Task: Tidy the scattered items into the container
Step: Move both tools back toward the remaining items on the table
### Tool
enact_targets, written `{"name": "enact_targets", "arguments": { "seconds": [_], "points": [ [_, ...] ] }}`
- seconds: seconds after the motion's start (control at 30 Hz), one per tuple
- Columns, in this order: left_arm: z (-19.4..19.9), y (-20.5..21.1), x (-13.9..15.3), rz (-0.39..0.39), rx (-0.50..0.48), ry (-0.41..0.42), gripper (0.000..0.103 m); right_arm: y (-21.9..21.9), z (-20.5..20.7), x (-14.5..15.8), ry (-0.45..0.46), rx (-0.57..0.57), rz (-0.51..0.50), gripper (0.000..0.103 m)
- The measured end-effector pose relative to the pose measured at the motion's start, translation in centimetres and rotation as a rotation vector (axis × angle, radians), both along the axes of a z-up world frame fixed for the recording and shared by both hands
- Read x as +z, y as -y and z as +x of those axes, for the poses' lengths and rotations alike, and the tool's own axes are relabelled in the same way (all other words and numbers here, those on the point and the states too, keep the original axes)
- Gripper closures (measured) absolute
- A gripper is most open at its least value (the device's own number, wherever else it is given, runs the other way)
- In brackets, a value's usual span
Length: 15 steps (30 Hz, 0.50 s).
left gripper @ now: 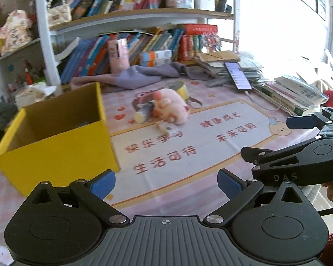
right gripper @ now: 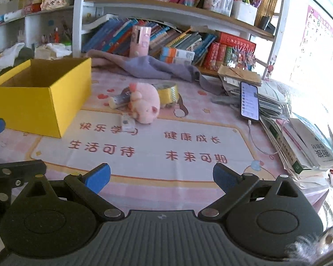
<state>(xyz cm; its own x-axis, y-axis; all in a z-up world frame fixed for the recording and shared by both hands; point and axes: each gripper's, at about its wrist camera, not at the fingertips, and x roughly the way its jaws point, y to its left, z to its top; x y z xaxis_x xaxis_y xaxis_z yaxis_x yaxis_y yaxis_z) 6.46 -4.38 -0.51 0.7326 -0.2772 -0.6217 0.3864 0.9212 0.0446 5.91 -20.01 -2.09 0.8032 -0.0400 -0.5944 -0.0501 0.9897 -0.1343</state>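
Note:
An open yellow box (left gripper: 55, 148) (right gripper: 40, 102) stands on the left of the pink desk mat. Beyond it lie a pink plush pig (left gripper: 171, 105) (right gripper: 145, 103), a small tube (left gripper: 144, 110) (right gripper: 119, 99), a yellow tape roll (left gripper: 182, 88) (right gripper: 167, 93) and a small white card-like item (left gripper: 167, 129) (right gripper: 127, 122). My left gripper (left gripper: 166, 182) is open and empty, low over the mat near the box's front corner. My right gripper (right gripper: 162, 175) is open and empty, over the mat's front; it also shows at the right edge of the left wrist view (left gripper: 299, 137).
A purple cloth (right gripper: 157, 66) lies behind the items. A phone (right gripper: 249, 100) on a cable rests on stacked books and papers (right gripper: 299, 137) at the right. Bookshelves (right gripper: 166, 33) line the back. Clutter (right gripper: 15, 53) sits behind the box.

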Motion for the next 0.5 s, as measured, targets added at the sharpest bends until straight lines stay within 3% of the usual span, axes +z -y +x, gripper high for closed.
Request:
{"name": "enact_targets", "arguments": {
  "seconds": [0.23,0.5],
  "points": [
    [2.2,3.3,-1.1,0.012,-0.058,-0.031,0.003,2.6,2.0,-0.4,-0.013,-0.021,0.015,0.006],
    [6.8,6.3,-2.3,0.005,-0.017,-0.088,0.003,6.3,6.5,-1.1,-0.042,-0.012,0.042,0.006]
  ]
}}
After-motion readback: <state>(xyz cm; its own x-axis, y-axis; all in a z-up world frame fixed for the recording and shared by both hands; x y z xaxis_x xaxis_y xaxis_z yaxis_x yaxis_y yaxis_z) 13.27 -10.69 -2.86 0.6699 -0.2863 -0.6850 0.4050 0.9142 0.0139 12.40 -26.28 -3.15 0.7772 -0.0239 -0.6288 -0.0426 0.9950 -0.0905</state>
